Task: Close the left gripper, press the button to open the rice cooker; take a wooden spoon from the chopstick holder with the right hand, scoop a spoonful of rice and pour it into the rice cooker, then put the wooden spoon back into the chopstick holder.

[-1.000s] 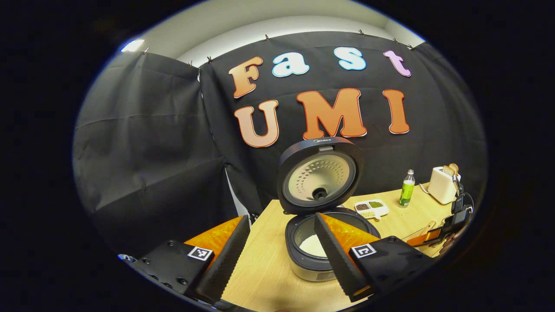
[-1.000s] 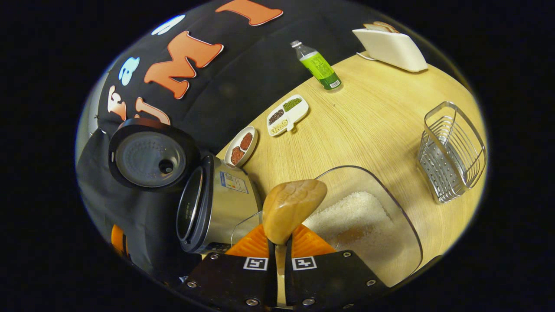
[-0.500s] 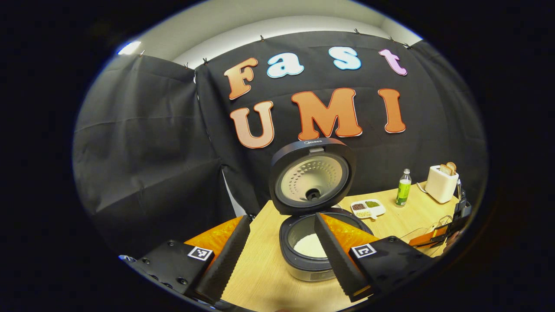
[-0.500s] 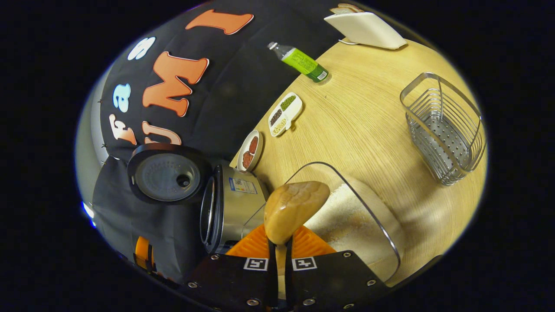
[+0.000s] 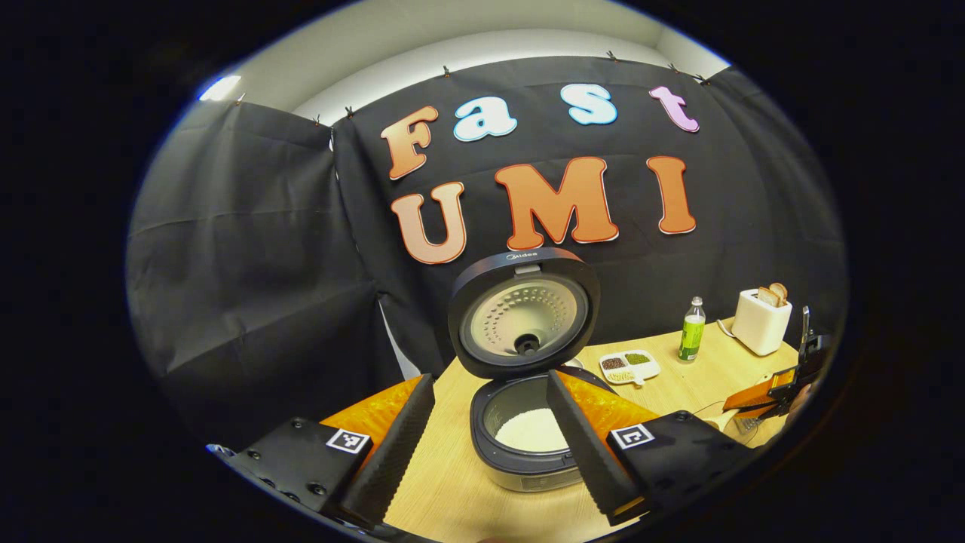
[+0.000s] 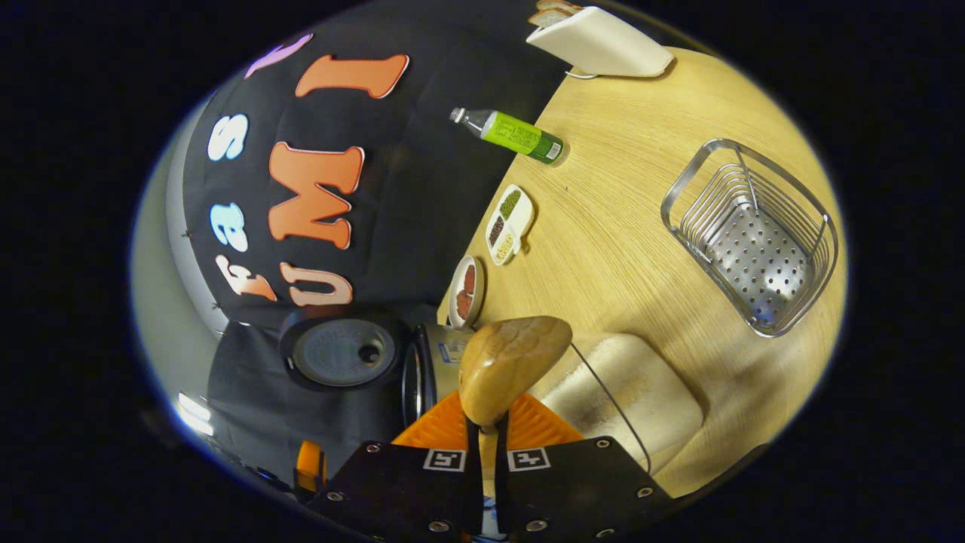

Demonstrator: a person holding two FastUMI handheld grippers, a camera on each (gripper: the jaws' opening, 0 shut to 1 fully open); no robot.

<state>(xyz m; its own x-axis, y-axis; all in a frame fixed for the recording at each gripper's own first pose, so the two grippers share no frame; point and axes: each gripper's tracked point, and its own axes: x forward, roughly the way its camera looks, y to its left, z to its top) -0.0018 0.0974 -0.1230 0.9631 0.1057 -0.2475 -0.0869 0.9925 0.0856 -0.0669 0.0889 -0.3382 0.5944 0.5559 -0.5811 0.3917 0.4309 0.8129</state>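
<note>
The left gripper has its jaws spread wide, near the rice cooker with its lid up; the right gripper pinches the wooden spoon over the clear rice box by the worktop's front edge.

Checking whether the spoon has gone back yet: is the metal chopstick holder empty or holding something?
Empty. The chopstick holder shows its bare perforated bottom; the wooden spoon is in the right gripper.
</note>
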